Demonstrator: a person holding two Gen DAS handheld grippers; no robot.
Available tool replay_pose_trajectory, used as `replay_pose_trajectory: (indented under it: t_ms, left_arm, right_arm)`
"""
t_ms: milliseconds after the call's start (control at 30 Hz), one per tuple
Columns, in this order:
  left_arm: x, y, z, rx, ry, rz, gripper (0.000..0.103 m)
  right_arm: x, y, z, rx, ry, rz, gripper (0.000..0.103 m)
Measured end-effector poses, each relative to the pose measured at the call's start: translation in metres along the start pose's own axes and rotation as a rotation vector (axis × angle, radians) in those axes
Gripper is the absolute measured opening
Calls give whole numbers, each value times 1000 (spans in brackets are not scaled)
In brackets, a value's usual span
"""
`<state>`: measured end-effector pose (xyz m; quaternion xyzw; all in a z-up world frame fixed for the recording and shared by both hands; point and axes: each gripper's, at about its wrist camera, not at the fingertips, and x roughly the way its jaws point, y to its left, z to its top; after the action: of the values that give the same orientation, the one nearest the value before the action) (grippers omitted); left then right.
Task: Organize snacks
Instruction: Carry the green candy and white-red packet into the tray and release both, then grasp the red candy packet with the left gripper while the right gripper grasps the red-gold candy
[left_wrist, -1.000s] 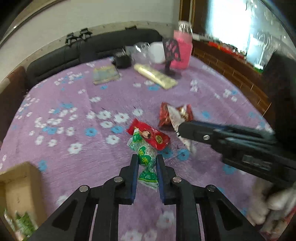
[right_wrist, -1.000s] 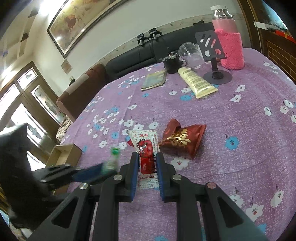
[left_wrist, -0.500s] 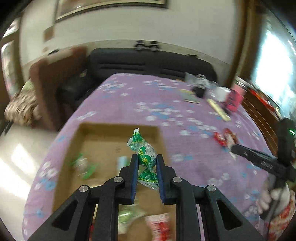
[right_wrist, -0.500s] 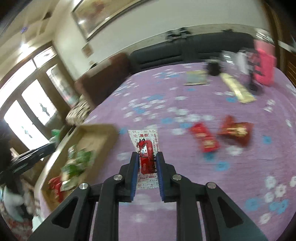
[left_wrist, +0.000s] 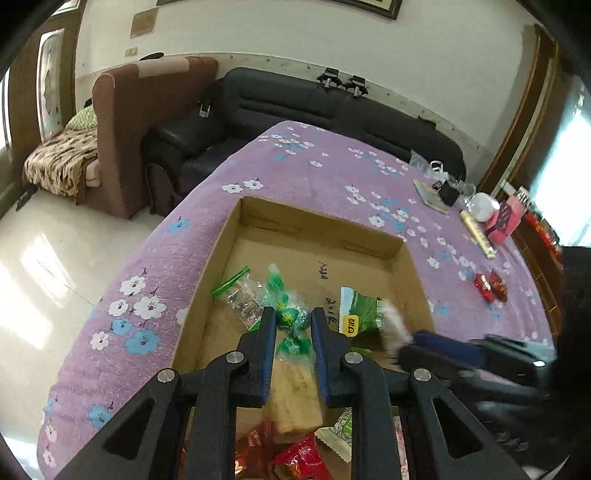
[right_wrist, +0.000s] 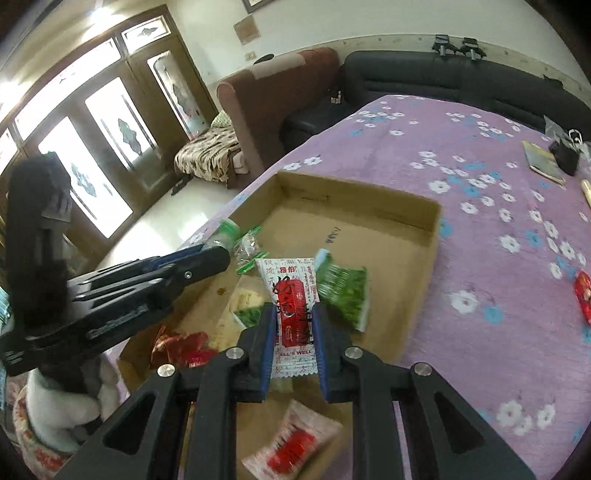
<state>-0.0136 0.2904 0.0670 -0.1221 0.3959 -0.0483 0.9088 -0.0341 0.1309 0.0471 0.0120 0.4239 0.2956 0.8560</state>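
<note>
Purple flowered tablecloth is bearing an open brown cardboard box; over it the left gripper is clamping a green twisted-wrapper candy, the right gripper a white-and-red sachet.

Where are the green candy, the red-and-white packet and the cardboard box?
green candy (left_wrist: 291, 317), left wrist view, wrapper between the fingers
red-and-white packet (right_wrist: 293, 306), right wrist view, red label
cardboard box (right_wrist: 354, 194), right wrist view, far wall

Left gripper, right gripper: black frames, blue pads, silver screws; white glove
</note>
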Motion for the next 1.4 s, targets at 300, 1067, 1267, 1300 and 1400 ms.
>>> replay_pose_trajectory:
  t_ms: [300,1067,1267,1300,1400]
  left_arm:
    - [-45,-1,-7,24,-83,-109,53]
    - [-32,-133,-25,174,-6,-303,61]
    - [-23,-140,-28,165,15,-314,61]
    - [-22,-141,-29,168,18,-318,61]
    - [-23,-146,-32,186,24,-328,61]
  right_arm:
    - [-8,9,9,-44,-58,-56,26]
    - [-48,-252,7,198,-26,-416,26]
    - [-48,-236,-8,252,64,-233,10]
    - [-50,-230,-13,254,85,-164,10]
    - [-85,-222,-20,259,26,1,10]
